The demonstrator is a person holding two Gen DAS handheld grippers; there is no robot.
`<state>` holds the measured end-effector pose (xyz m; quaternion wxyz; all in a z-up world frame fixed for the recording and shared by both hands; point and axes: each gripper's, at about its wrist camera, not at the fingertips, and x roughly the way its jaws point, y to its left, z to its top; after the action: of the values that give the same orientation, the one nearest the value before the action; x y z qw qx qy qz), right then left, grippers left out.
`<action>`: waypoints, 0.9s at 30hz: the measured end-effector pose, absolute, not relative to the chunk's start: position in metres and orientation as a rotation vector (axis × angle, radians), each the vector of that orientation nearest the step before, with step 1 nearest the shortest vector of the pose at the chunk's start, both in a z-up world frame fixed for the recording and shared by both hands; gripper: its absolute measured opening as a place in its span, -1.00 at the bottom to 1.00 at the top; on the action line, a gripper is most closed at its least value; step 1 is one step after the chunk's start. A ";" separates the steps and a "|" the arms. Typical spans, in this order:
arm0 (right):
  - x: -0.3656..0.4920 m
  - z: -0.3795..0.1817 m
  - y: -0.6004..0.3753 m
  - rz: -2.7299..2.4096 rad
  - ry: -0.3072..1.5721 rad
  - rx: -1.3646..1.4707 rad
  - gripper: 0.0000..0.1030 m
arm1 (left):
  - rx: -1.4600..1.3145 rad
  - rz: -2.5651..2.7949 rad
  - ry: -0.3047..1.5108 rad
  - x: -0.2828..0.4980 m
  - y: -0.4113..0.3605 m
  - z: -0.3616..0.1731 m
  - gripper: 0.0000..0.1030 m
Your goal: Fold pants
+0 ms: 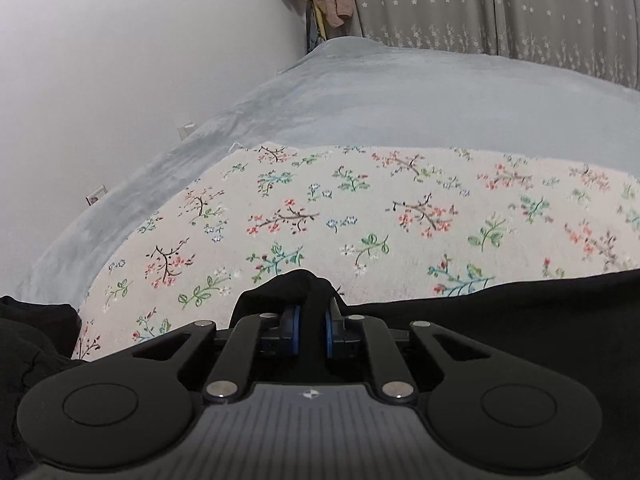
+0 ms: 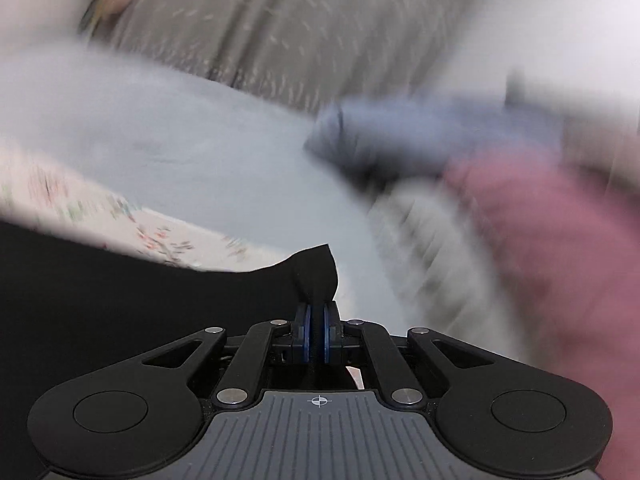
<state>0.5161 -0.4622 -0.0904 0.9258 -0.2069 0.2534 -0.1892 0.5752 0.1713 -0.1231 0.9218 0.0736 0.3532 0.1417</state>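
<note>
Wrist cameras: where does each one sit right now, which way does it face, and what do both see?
Left wrist: on the left gripper, shut on black pants, facing across the floral sheet to the curtain.
Right wrist: on the right gripper, pinching a pants corner, blurred, facing a pink cloth.
Shared: pants, floral sheet, grey blanket, curtain.

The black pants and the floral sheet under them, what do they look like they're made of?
Black pants: soft matte fabric, likely thin knit; it bunches limply with no sheen. Floral printed sheet: woven, cotton-like cloth with a flat, dull printed surface. Exact fibres can't be told.
</note>
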 end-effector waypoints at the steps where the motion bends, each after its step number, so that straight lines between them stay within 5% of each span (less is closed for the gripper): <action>1: 0.517 -0.093 -0.451 -0.420 0.500 -0.508 -0.89 | 0.151 0.297 0.726 0.577 0.171 -0.126 -0.59; 6: 0.548 -0.122 -0.464 -0.693 0.655 -0.593 -0.39 | 0.187 0.317 0.725 0.582 0.170 -0.132 -0.58; 14: 0.495 -0.133 -0.559 -0.442 0.703 0.192 -0.38 | 0.136 0.317 0.713 0.582 0.177 -0.127 -0.58; 25: 0.444 -0.140 -0.553 -0.157 0.613 0.334 -0.37 | 0.137 0.322 0.704 0.578 0.175 -0.128 -0.58; 27: 0.444 -0.141 -0.557 -0.165 0.620 0.354 -0.61 | 0.160 0.327 0.701 0.579 0.172 -0.128 -0.59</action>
<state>0.4439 -0.5569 -0.1411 0.9336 0.1729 0.3033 -0.0805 0.5787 0.1717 -0.1278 0.9231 0.0779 0.3413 0.1593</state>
